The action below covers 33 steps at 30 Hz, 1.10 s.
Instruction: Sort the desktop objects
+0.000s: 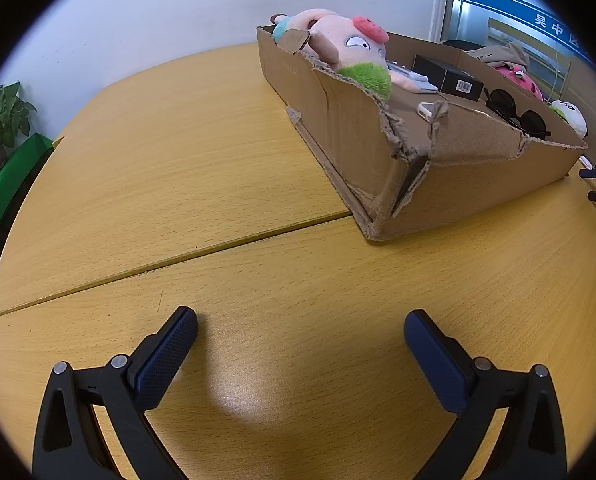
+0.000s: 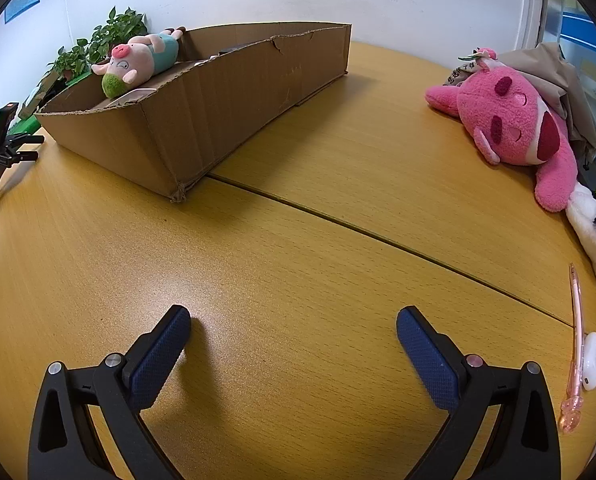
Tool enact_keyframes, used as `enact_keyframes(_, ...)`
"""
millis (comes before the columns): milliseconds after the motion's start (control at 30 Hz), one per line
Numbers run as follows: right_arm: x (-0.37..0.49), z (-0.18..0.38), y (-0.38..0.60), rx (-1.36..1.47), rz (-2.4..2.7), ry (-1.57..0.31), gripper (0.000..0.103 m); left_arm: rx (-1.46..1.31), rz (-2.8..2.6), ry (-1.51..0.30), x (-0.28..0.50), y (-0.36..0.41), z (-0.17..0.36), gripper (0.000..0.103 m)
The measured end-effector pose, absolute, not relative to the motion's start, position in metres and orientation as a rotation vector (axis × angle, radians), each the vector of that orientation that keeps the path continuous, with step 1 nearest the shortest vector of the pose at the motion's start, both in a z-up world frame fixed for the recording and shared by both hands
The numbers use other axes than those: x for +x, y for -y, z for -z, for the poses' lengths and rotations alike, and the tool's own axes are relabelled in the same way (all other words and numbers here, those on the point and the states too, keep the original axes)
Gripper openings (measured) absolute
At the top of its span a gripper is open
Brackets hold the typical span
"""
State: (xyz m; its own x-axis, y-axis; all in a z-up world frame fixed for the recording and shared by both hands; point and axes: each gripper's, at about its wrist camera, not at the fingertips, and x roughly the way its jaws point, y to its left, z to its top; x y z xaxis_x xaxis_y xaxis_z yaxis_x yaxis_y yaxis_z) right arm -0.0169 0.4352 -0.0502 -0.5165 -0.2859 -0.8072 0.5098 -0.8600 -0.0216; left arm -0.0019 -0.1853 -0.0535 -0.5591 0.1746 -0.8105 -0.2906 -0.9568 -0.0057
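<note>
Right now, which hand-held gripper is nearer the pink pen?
Right. The pink pen lies on the table just to the right of the right hand-held gripper, beside its finger. The left hand-held gripper faces the cardboard box; no pen shows in its view.

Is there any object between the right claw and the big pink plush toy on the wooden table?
Nothing visible does. The open right claw hangs over bare yellow wooden table, and only tabletop lies between it and the big pink plush toy. The pink transparent pen lies to the side, off that path.
</note>
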Motion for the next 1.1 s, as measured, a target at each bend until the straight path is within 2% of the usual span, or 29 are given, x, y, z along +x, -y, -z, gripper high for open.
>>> enact_keyframes(1100, -0.0233, 0.0508, -0.44, 1.212, 2.416, -0.331, 0.103, -1.306, -2.561, -0.185, 0.0012, 0.1879, 0.0528, 0.103)
